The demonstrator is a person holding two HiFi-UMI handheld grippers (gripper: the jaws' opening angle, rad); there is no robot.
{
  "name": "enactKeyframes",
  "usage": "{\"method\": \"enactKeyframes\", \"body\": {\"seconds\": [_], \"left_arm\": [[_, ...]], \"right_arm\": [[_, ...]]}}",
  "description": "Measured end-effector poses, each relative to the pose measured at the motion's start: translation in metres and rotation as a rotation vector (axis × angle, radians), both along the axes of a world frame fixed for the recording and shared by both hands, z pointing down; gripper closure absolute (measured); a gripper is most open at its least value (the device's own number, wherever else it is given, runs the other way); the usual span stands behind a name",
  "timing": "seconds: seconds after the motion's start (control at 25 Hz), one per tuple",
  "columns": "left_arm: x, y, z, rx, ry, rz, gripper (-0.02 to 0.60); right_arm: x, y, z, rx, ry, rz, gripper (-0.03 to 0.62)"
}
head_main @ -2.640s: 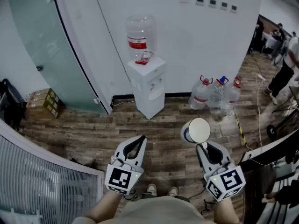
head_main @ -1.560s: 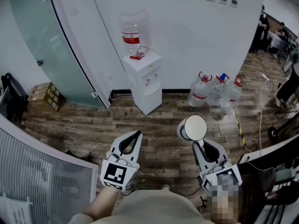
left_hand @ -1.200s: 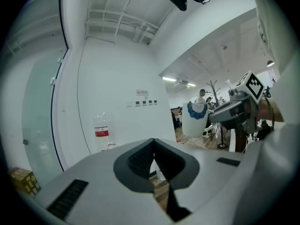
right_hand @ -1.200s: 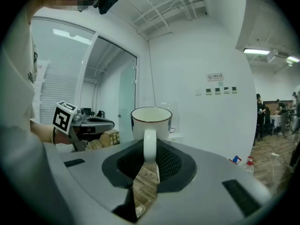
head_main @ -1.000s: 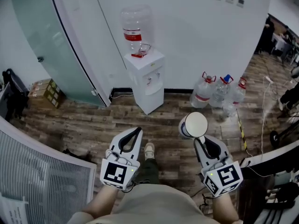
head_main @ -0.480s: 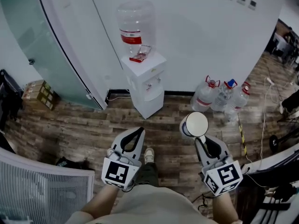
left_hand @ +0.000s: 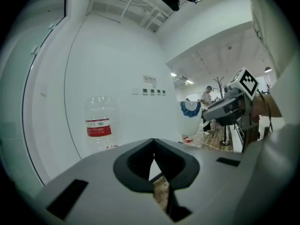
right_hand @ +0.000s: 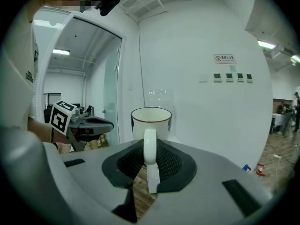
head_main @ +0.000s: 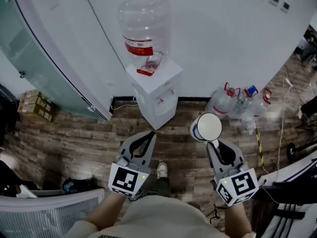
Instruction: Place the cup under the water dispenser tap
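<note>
Gripping the cup (head_main: 208, 127) by its handle, right tool (head_main: 213, 143); left tool (head_main: 149, 135) closed, empty.

This looks like an office, in a shared corridor or open area. A white water dispenser (head_main: 157, 95) with an upturned clear bottle (head_main: 144, 31) stands against a plain white wall, and spare water jugs (head_main: 225, 100) are grouped on the wood-look plank floor (head_main: 74, 143) beside it. A curved frosted glass partition (head_main: 34, 58) closes off the left side, with cardboard boxes (head_main: 33, 105) at its foot. A row of wall switches (right_hand: 232, 78) sits under a small sign (right_hand: 225, 59), and strip ceiling lights (right_hand: 267, 45) run overhead.
</note>
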State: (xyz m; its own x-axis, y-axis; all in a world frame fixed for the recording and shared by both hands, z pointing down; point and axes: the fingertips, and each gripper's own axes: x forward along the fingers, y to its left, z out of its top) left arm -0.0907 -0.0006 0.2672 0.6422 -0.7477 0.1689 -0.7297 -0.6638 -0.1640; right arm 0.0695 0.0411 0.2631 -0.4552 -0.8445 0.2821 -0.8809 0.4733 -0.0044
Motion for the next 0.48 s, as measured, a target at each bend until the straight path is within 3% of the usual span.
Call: {"method": "enactKeyframes", "body": {"seconds": [0.16, 0.48], "left_arm": [[-0.005, -0.05, 0.003, -0.009, 0.003, 0.026, 0.575], [-0.01, -0.117, 0.037, -0.052, -0.013, 0.04, 0.575]], "right_arm": [[-0.01, -0.05, 0.003, -0.007, 0.015, 0.028, 0.526], [-0.015, -0.122, 0.03, -0.055, -0.047, 0.084, 0.526]]}}
